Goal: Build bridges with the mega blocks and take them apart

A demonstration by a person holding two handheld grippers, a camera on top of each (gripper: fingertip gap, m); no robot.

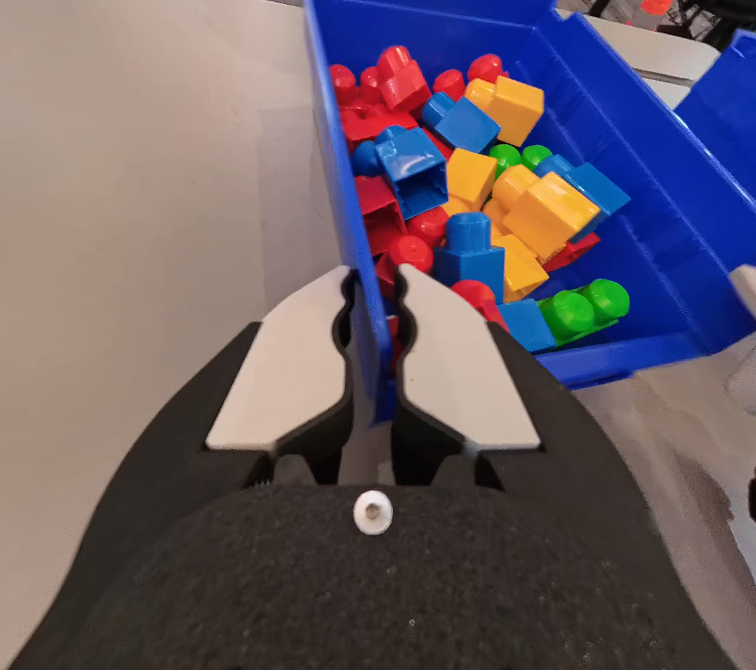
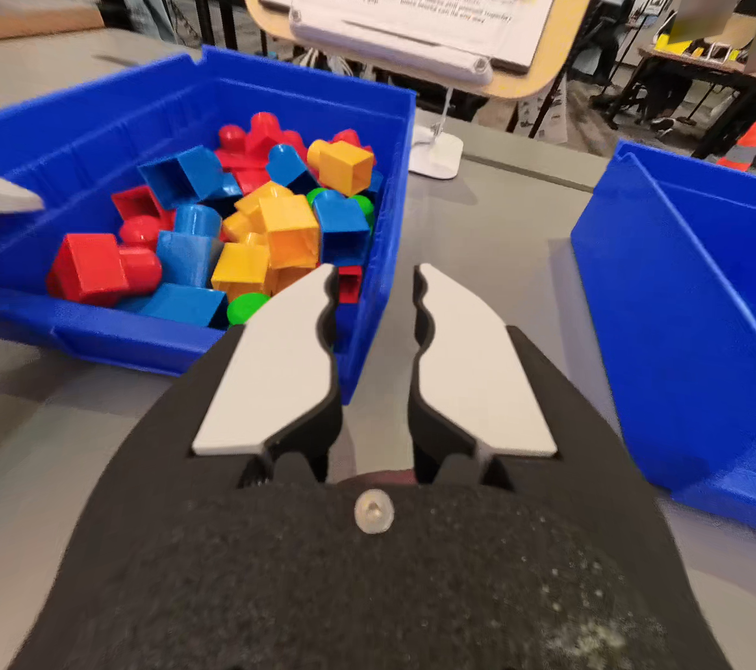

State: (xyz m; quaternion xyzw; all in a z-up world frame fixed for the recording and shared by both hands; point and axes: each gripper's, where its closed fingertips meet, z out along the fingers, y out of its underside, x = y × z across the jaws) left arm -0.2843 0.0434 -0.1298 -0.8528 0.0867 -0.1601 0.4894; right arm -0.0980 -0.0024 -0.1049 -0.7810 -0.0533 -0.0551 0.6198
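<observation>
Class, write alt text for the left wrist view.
The left tongs straddle the near side wall of a blue bin, clamped on it. Red, blue, yellow and green blocks fill the bin on a grey table.

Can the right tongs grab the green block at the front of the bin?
Probably yes. The right tongs are open, right by the green block; only the blue bin wall stands between.

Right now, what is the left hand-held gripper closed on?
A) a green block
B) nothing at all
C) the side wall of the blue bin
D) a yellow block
C: the left hand-held gripper has its fingers on either side of the blue bin wall, clamping it.
</observation>
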